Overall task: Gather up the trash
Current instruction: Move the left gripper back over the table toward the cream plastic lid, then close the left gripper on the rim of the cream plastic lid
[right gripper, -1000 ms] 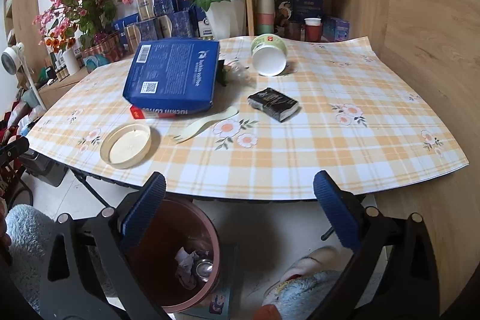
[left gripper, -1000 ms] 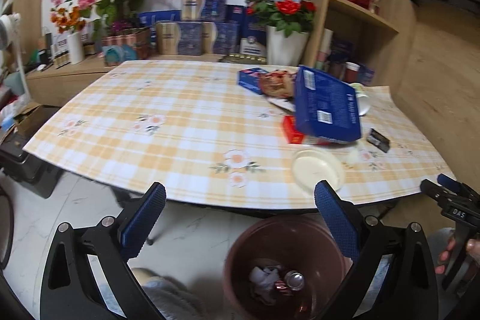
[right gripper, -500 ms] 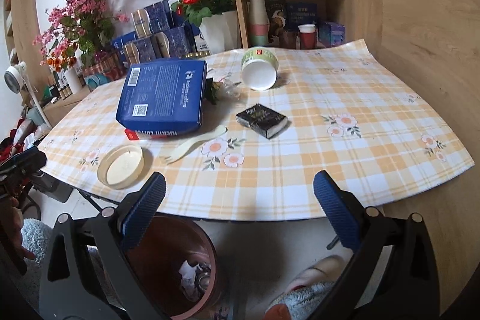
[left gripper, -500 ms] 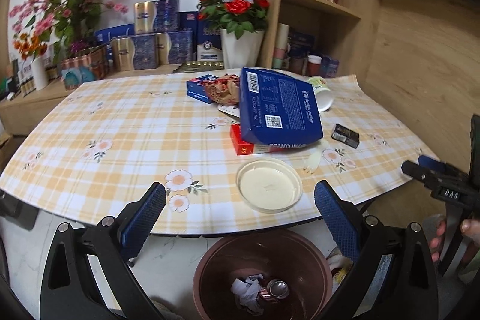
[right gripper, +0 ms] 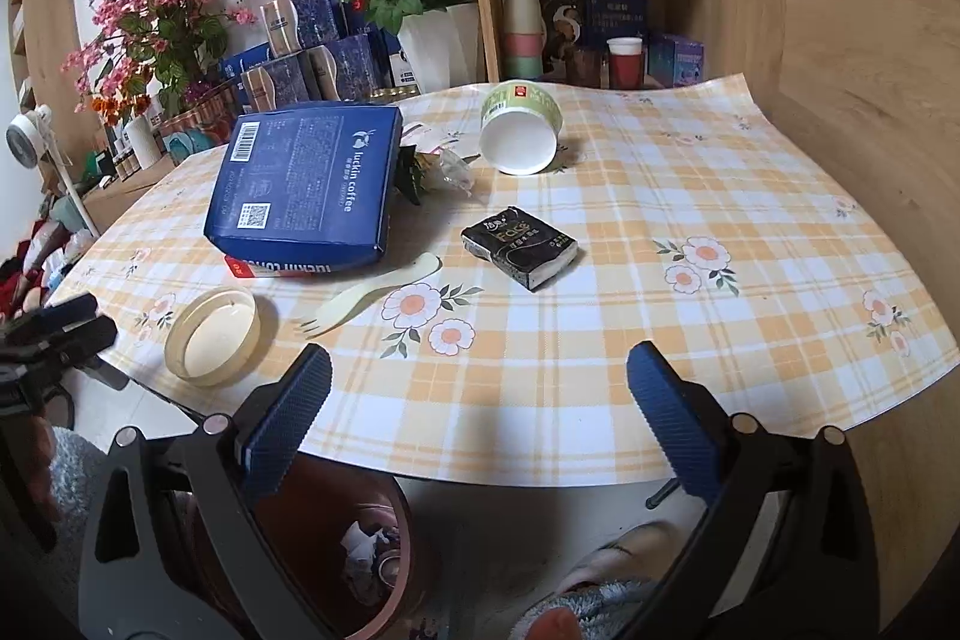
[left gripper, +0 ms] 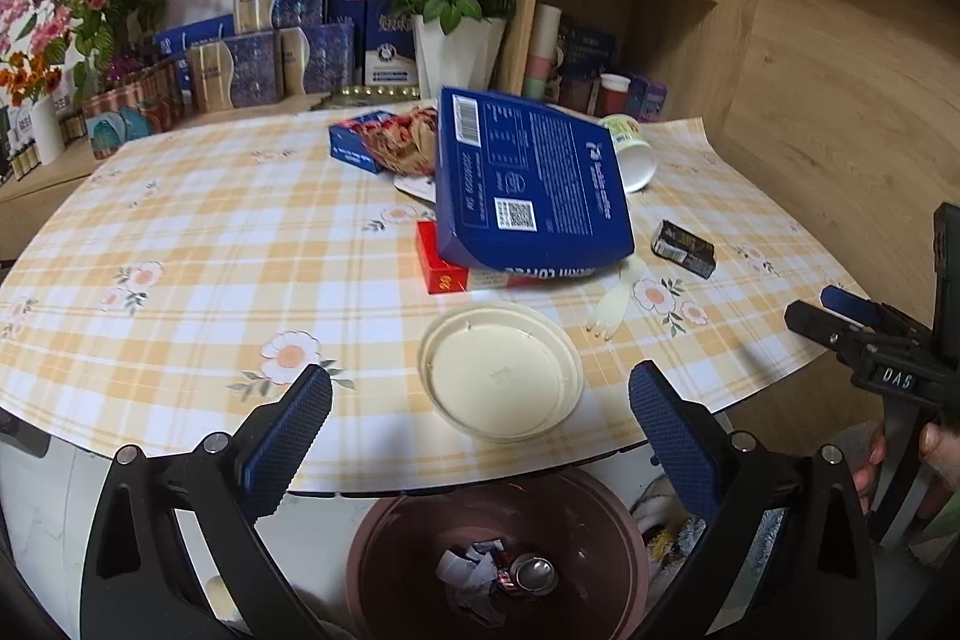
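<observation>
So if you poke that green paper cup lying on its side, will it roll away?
Probably: the paper cup lies on its round side, so it would likely roll in a curve. It looks empty, so likely light and easy to squash.

A round cream plastic lid [left gripper: 501, 370] lies rim-up near the table's front edge. Just beside it a pale plastic fork [right gripper: 369, 298] lies flat, tines toward the edge. A blue coffee box [right gripper: 309, 181] rests tilted on a flat red box [left gripper: 447, 268]. A black tissue pack [right gripper: 519, 247] lies apart to the right. A green-and-white paper bowl [right gripper: 521, 136] lies on its side. The brown bin [left gripper: 498, 559] under the table edge holds crumpled paper and a can.
</observation>
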